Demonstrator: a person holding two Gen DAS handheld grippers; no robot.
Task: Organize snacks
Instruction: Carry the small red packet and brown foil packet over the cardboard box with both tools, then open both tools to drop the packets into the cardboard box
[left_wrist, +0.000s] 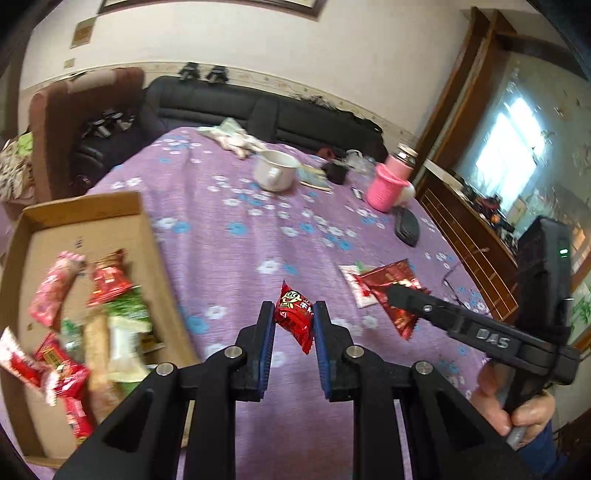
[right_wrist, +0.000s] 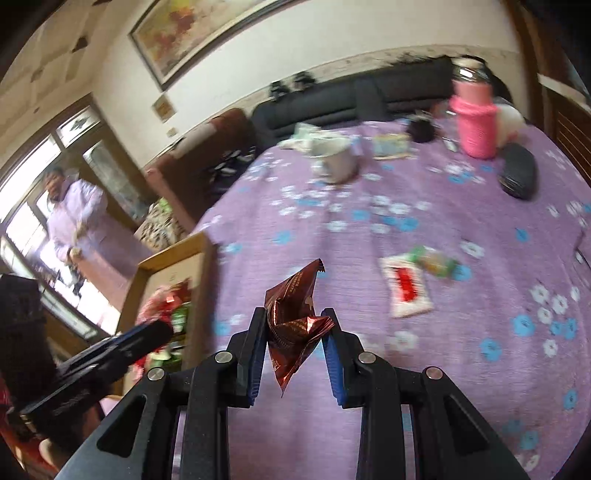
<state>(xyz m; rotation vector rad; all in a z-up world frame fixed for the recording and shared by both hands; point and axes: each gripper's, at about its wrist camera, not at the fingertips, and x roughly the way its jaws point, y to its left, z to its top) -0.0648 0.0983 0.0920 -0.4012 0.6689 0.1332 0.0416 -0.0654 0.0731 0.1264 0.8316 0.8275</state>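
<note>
My left gripper (left_wrist: 293, 312) is shut on a small red snack packet (left_wrist: 294, 315) with a cartoon face, held above the purple cloth. To its left lies an open cardboard box (left_wrist: 88, 214) with several snack packets (left_wrist: 110, 284) inside. My right gripper (right_wrist: 293, 319) is shut on a crumpled dark red foil packet (right_wrist: 295, 317), also off the table. In the left wrist view that right gripper (left_wrist: 397, 291) reaches in from the right with the foil packet (left_wrist: 391, 277). A white and red packet (right_wrist: 406, 291) and a green packet (right_wrist: 436, 260) lie on the cloth.
The table (left_wrist: 236, 258) has a purple flowered cloth. At its far side stand a white mug (left_wrist: 275, 170), a pink jar (left_wrist: 391, 181), a black case (left_wrist: 406, 225) and a small booklet (left_wrist: 314, 177). A person in light clothes (right_wrist: 74, 218) stands by the window at left. A dark sofa (left_wrist: 258, 110) is behind.
</note>
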